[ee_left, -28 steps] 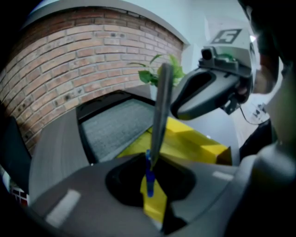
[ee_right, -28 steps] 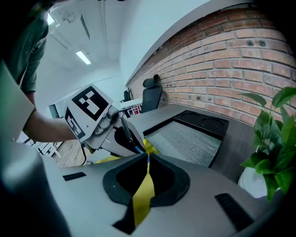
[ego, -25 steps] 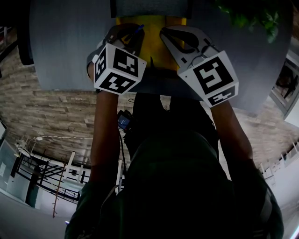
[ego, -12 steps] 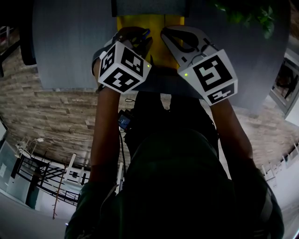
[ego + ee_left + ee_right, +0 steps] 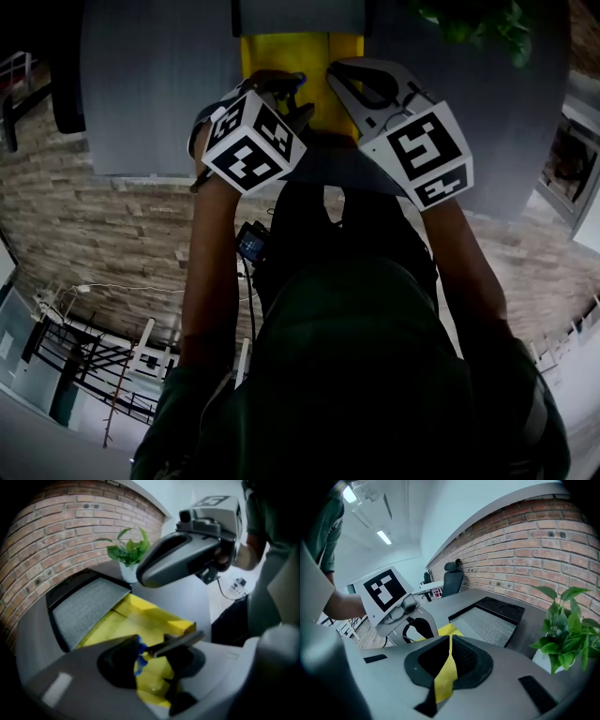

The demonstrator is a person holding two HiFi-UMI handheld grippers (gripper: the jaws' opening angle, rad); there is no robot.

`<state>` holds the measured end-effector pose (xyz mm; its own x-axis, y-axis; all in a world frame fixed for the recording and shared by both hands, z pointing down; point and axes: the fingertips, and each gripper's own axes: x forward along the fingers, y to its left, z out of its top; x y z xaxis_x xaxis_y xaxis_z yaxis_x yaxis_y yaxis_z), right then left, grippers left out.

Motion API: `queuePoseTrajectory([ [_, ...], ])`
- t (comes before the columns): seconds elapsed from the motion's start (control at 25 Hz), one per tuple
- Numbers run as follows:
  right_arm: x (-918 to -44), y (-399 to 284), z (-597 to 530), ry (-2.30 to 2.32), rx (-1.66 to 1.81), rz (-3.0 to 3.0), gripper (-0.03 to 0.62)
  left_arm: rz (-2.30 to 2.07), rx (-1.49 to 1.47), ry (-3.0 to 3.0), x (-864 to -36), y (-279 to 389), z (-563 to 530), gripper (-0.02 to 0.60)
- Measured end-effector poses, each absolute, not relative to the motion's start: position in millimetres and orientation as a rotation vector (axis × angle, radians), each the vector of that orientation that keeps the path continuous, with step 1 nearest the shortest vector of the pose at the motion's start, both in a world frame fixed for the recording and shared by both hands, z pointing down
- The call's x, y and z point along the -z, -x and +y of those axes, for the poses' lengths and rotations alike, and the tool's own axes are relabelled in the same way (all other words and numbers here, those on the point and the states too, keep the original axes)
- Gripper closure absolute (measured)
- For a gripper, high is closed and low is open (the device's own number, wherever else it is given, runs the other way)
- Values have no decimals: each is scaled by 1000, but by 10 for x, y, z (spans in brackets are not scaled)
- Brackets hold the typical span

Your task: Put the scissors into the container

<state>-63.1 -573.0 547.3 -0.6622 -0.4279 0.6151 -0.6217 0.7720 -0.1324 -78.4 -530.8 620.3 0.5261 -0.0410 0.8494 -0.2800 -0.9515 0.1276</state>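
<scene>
1. While the left gripper (image 5: 152,663) is hanging over the near end of the yellow container (image 5: 136,620), its jaws are standing wide apart after just opening. The claw is released and is pressing on nothing.
2. The scissors (image 5: 174,643) are lying loose between those parted jaws, above the container's near end. Their grey blade is slanting up toward the right-hand jaw, and their blue handle (image 5: 139,655) is sitting close by the left-hand pad. No view is showing whether the scissors are resting on the container's floor.
3. The right gripper (image 5: 449,649) is clenching a wall of the container, and a thin yellow strip is filling the narrow gap between its pads. In the head view this gripper is reaching onto the container's right edge, across from the left gripper.
4. The container is sitting on the grey table (image 5: 180,597). A dark tray (image 5: 58,599) with a grey mat (image 5: 84,611) is lying just beyond its far end.
5. A potted plant (image 5: 129,552) is standing on the table beyond the container, past its far right corner.
</scene>
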Motion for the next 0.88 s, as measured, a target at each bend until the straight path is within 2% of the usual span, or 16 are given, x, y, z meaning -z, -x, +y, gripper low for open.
queuePoseTrajectory([
  [0.72,-5016,577,-5544,-841,-367,-2419,586,-350,-1329,-2581,-5523,880,-5196,414],
  [0.88,-4756,507,-5400,-861,-352,-2430,586,-459,-1249,-2632,-5113,854,-5177,414],
])
